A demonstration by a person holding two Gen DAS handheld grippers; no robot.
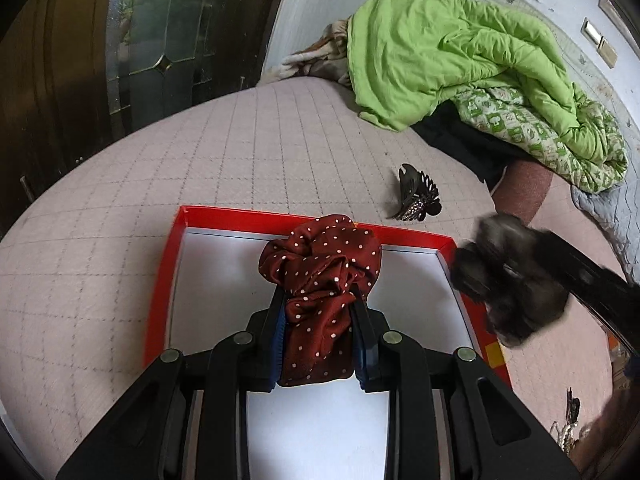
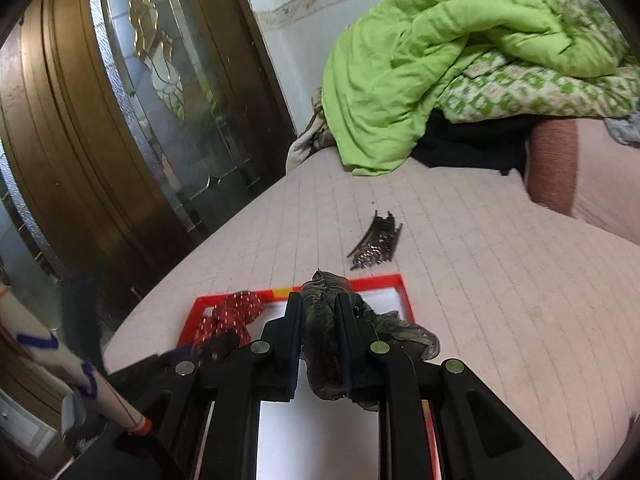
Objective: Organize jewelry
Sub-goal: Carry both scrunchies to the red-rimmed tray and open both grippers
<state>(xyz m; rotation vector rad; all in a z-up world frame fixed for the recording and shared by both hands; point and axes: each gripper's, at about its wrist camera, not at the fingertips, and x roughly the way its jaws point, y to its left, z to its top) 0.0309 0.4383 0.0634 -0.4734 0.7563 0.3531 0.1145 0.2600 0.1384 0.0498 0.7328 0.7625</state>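
Observation:
A red-rimmed box with a white floor lies on the pink quilted bed. My left gripper is shut on a dark red polka-dot scrunchie, held over the box. My right gripper is shut on a dark grey-brown fabric hair tie above the same box; in the left wrist view that tie is a blurred dark mass at the box's right wall. The red scrunchie shows at the left in the right wrist view. A black rhinestone claw clip lies beyond the box.
A green quilt is heaped at the far side of the bed, with a dark garment and a pink pillow beneath it. A brown glazed door stands left. More jewelry lies at the lower right.

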